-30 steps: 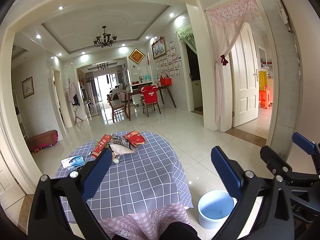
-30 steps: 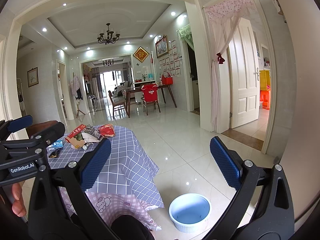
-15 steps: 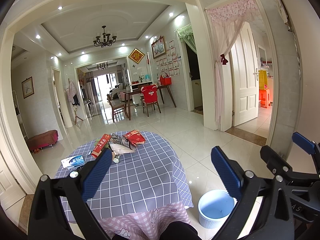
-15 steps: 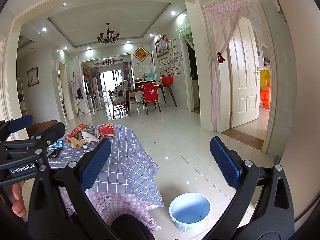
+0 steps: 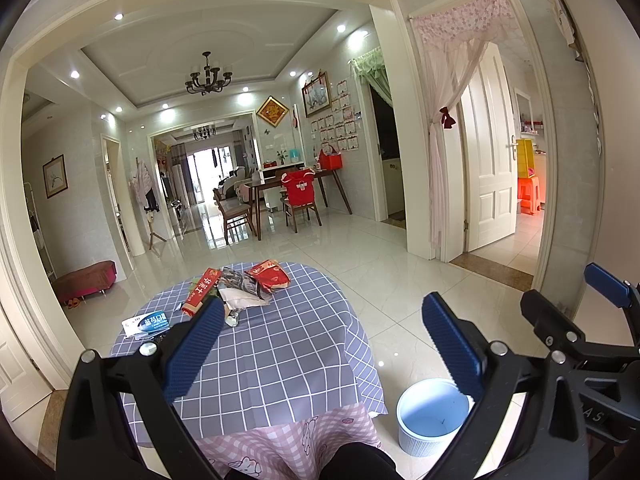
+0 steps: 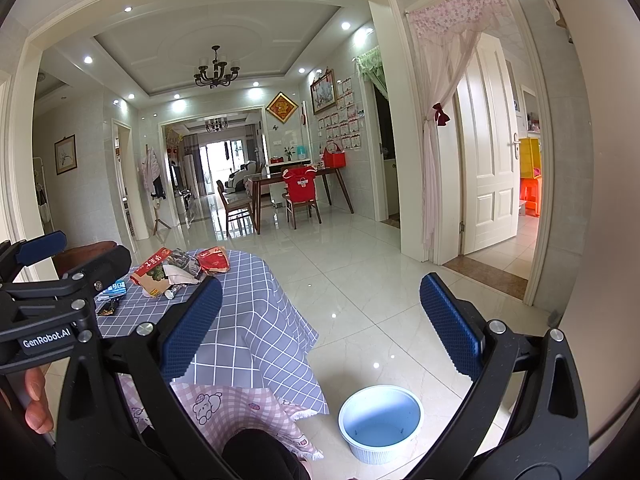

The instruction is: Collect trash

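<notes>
Indoors, a round tabletop (image 5: 280, 360) under a grey checked cloth sits below and ahead of the left hand-held gripper (image 5: 320, 344), its jaws spread wide and empty. Right hand-held gripper (image 6: 320, 328) hangs likewise agape, holding nothing, above a pale blue bin (image 6: 380, 420) on the floor. Beyond the left fingertips, wrappers (image 5: 244, 288) lie heaped at the tabletop's far edge.

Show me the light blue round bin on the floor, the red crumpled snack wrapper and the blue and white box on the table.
Light blue round bin (image 6: 381, 424), right wrist view, inner floor.
Red crumpled snack wrapper (image 5: 269, 277), left wrist view, its middle.
Blue and white box (image 5: 147, 323), left wrist view, top face.
</notes>
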Demonstrator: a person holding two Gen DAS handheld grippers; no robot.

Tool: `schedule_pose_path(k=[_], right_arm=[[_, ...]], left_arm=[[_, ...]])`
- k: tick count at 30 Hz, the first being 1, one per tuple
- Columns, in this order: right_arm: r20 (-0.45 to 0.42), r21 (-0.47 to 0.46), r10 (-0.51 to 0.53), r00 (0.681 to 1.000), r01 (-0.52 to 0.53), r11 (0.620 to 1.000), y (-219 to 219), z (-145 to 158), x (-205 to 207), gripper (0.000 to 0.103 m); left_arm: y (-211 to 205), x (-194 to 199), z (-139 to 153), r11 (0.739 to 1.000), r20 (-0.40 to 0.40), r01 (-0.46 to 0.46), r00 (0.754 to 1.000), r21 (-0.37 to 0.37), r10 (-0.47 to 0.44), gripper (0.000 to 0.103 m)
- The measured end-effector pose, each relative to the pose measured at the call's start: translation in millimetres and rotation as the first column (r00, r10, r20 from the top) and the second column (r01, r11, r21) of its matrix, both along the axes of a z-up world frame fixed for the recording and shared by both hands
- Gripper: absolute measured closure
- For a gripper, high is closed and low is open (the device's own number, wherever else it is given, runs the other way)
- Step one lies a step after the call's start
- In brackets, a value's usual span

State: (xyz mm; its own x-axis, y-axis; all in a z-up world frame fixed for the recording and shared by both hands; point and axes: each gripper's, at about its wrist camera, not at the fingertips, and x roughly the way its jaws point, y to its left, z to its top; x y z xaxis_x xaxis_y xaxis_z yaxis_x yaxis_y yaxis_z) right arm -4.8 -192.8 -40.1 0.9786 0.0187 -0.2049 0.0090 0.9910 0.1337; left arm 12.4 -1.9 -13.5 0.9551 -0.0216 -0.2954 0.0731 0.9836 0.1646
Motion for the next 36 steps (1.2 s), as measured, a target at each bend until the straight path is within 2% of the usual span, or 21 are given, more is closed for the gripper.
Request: schedule_pose_path(k=[36], right_arm=[[-0.005,0.005,-0.002,1.000,0.002,1.000,0.2,-1.6,2.0,0.006]], left_arm=[[-2.0,2.3,-2.5,1.000,-0.004,0.001,1.000,0.004,-0.001,0.006]])
